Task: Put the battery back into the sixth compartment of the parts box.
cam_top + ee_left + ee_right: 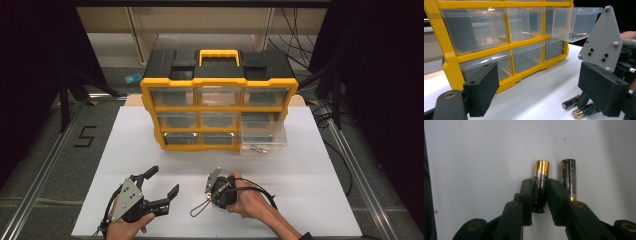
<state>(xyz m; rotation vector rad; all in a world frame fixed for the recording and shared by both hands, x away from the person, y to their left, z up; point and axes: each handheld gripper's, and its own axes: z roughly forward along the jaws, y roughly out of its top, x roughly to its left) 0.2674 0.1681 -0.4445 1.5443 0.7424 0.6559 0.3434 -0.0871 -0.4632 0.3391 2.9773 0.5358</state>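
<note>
Battery (539, 187) between fingers (526, 200), neighbour (569, 180) alongside

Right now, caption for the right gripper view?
Right gripper closing its jaws on one battery, a second battery lying alongside.

Glossy metal-look battery (539, 187) between matt black plastic fingers (526, 197) (clear plastic drawers (475, 28) behind).

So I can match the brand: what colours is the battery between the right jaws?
Black with a copper-gold end, clearest in the right gripper view: battery.
</note>
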